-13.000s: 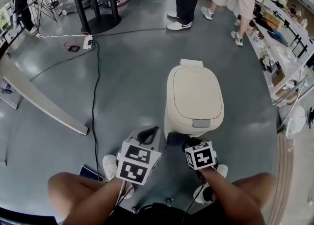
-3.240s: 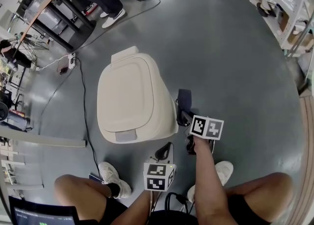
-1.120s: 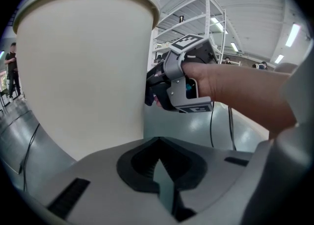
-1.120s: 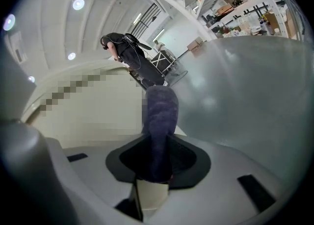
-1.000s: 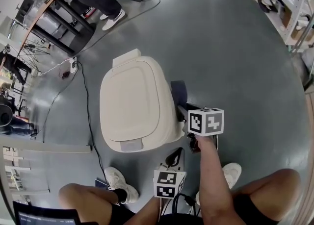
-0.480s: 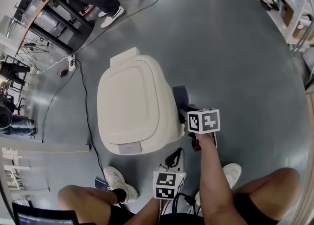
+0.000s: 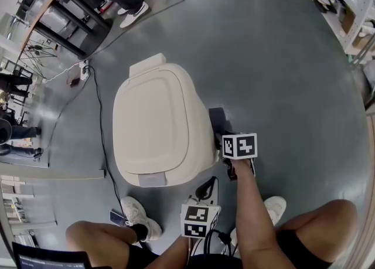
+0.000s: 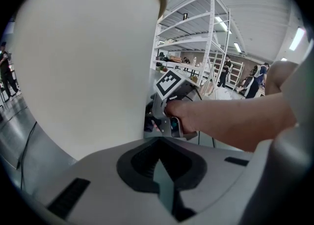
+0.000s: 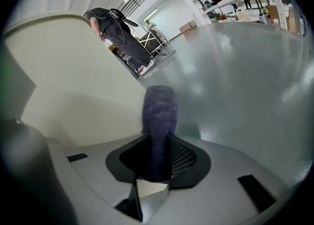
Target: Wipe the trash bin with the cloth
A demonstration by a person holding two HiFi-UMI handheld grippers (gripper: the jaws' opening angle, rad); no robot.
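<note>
Bin [image 7: 158,121] is sitting just beside cloth [image 9: 159,116] right tool [image 9: 154,162] is clenching, left tool [image 8: 159,182] idling closed; pressing flat likely wiping best.

The person wears white sneakers [image 7: 135,215] and dark shorts [image 7: 293,249].

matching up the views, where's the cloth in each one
Head view: cloth right of the trash bin, in the right gripper.
Left gripper view: cloth not made out.
Right gripper view: centre, upright between the jaws.
Shared landmark: the cream trash bin, in all three.
</note>
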